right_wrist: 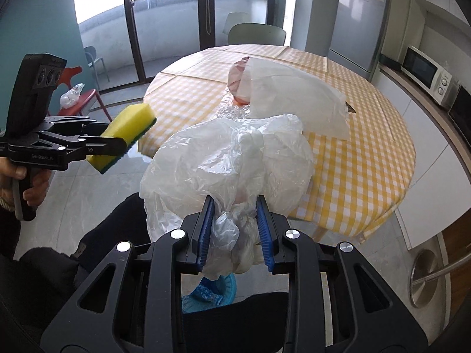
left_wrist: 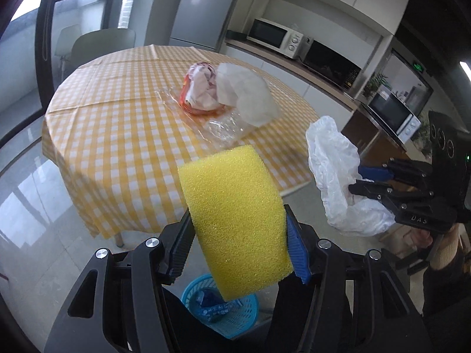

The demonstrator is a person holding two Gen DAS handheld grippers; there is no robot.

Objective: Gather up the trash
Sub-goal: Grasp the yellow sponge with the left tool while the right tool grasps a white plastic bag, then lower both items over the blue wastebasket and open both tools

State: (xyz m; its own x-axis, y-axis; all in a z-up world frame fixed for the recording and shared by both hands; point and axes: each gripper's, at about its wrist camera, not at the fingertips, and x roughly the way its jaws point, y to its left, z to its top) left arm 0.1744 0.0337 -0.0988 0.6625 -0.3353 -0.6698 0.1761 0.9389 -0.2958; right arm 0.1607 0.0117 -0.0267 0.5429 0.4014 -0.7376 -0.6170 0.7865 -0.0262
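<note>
My left gripper (left_wrist: pixel 238 220) is shut on a yellow sponge (left_wrist: pixel 226 182) with a green underside, held in the air off the table's near edge. My right gripper (right_wrist: pixel 235 203) is shut on a crumpled white plastic bag (right_wrist: pixel 229 153), which hangs bunched between its blue pads. On the round table with a yellow checked cloth (left_wrist: pixel 117 123) lie a white paper wrapper (left_wrist: pixel 247 94), a red-orange packet stuffed with pale paper (left_wrist: pixel 200 88) and a clear plastic film (left_wrist: pixel 226 126). A blue basket (left_wrist: pixel 229 311) holding some blue wrappers stands on the floor below both grippers.
A green chair (right_wrist: pixel 256 33) stands at the table's far side and a red chair (right_wrist: pixel 88 97) by the glass doors. A counter with a microwave (left_wrist: pixel 279 38) runs along the wall. A metal bin (right_wrist: pixel 426 276) stands right of the table. A person's dark-clad legs are below.
</note>
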